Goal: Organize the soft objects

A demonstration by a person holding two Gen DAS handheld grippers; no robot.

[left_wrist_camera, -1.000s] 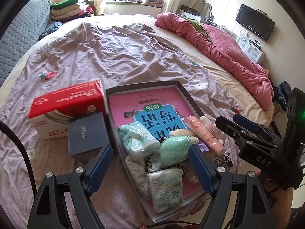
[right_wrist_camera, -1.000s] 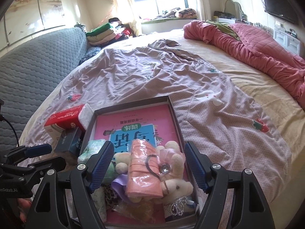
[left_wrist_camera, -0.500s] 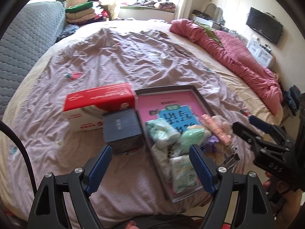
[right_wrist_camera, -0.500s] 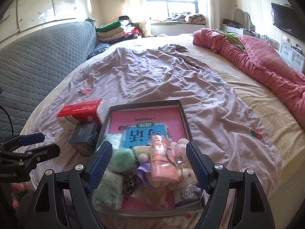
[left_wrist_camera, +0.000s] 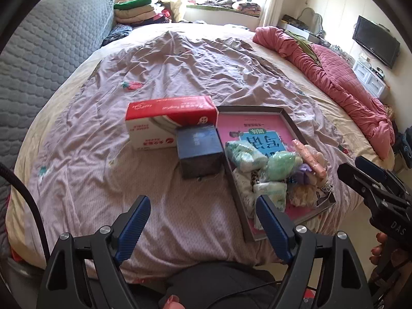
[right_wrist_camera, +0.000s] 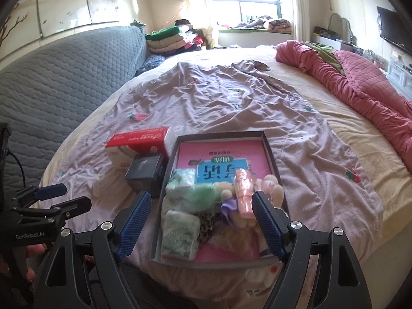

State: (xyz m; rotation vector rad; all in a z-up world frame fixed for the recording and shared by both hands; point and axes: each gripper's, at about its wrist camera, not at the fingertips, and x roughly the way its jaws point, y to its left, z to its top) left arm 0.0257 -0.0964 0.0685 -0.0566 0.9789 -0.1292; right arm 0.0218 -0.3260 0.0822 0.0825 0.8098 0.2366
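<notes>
The soft things lie piled in the near half of a flat tray close to the near edge of the big bed, with a red box and a small dark box just beside the tray's left side. Both the left gripper and the right gripper hang above the near edge with their jaws wide apart, and the right one's jaws have just been opening; neither holds anything. I think a careless grab could pull the whole pile along, or knock the tray off the bed, because it sits so near the edge.
</notes>
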